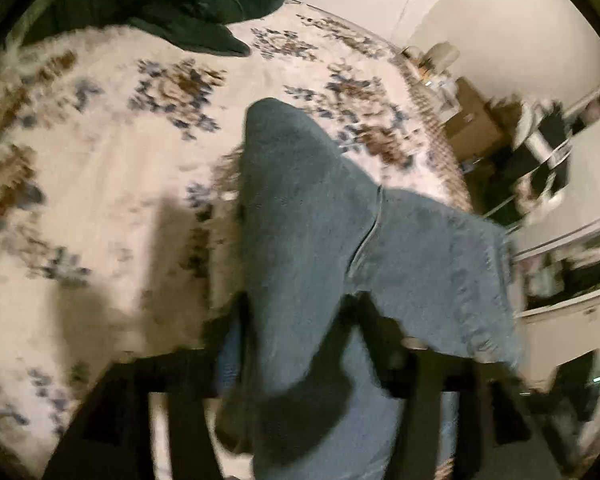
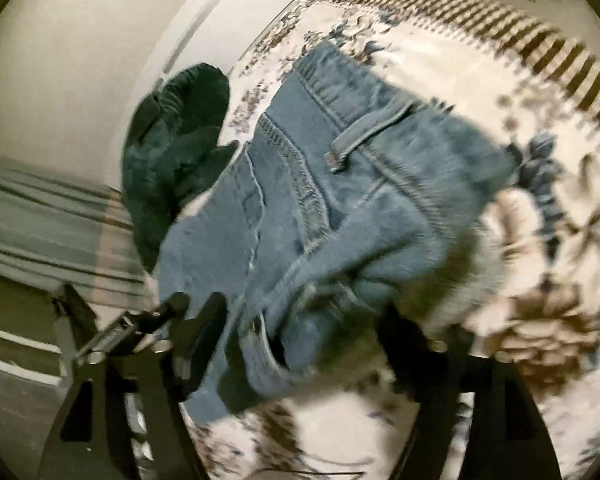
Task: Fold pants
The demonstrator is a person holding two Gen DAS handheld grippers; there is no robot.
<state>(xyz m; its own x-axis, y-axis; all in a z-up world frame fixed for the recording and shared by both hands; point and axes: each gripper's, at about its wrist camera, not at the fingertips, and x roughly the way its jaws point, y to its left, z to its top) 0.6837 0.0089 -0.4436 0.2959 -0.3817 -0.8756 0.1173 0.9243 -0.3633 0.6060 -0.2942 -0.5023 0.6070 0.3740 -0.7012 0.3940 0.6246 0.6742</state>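
Blue denim pants (image 1: 320, 216) hang lifted above a floral bedspread (image 1: 100, 160). In the left wrist view my left gripper (image 1: 300, 312) is shut on the denim, a leg part with a frayed hem at the right. In the right wrist view my right gripper (image 2: 300, 320) is shut on bunched denim below the waistband (image 2: 340, 92) and belt loop, with the pants (image 2: 300, 200) draped over the bedspread (image 2: 500, 220). Both views are motion-blurred.
A dark green garment (image 1: 172, 0) lies at the far side of the bed, also in the right wrist view (image 2: 176, 148). The bed's striped edge (image 2: 520, 36), boxes and clutter (image 1: 480, 120), white furniture (image 1: 572, 200) and a white wall (image 2: 80, 60) surround it.
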